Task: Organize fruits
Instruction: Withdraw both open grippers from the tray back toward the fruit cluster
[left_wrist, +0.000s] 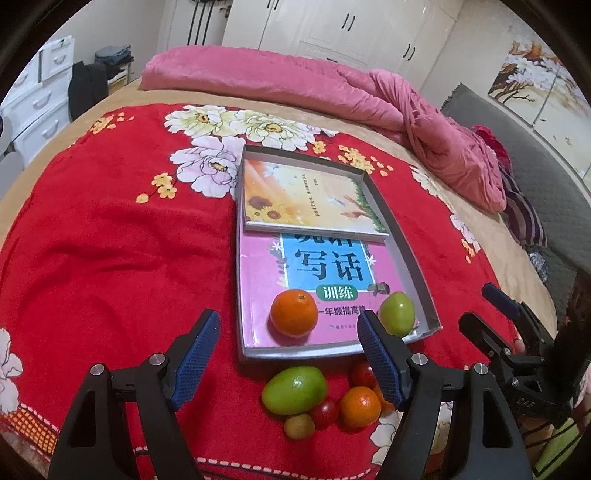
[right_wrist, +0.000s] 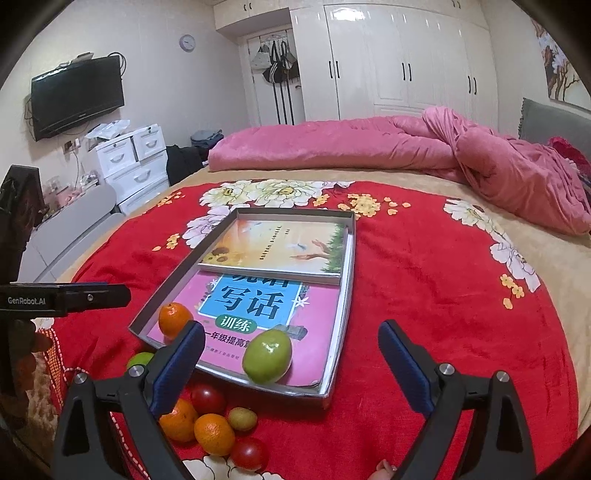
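Left wrist view, nearest first: the left gripper (left_wrist: 286, 356) hangs over the red floral blanket (left_wrist: 110, 240) with its blue-padded fingers (left_wrist: 195, 354) spread wide and nothing between them. Below that gap lies a loose cluster of fruit on the blanket, just outside the near wall of the tray: a large green fruit (left_wrist: 294, 389), an orange (left_wrist: 359, 406) touching a small red tomato (left_wrist: 324, 413), a small yellow-green fruit (left_wrist: 299, 425), and a second red tomato (left_wrist: 363, 374) partly hidden behind the right finger. Right wrist view shows the right gripper (right_wrist: 291, 363) likewise spread apart and holding nothing, with the same cluster at lower left. Next outward sits the shallow grey tray (left_wrist: 413, 266), resting flat on the blanket. Inside it, at the near end, an orange in the tray (left_wrist: 294, 312) and a green fruit in the tray (left_wrist: 397, 313) rest apart from each other on a pink book (left_wrist: 258, 266). A second book with a sunflower cover (left_wrist: 306, 199) lies across the far half of the tray, overlapping the pink one. Beyond the blanket, a pink quilt (left_wrist: 295, 81) is bunched along the far side of the bed, with white wardrobe doors (right_wrist: 399, 59) behind it and a wall-mounted television (right_wrist: 75, 96) at left.
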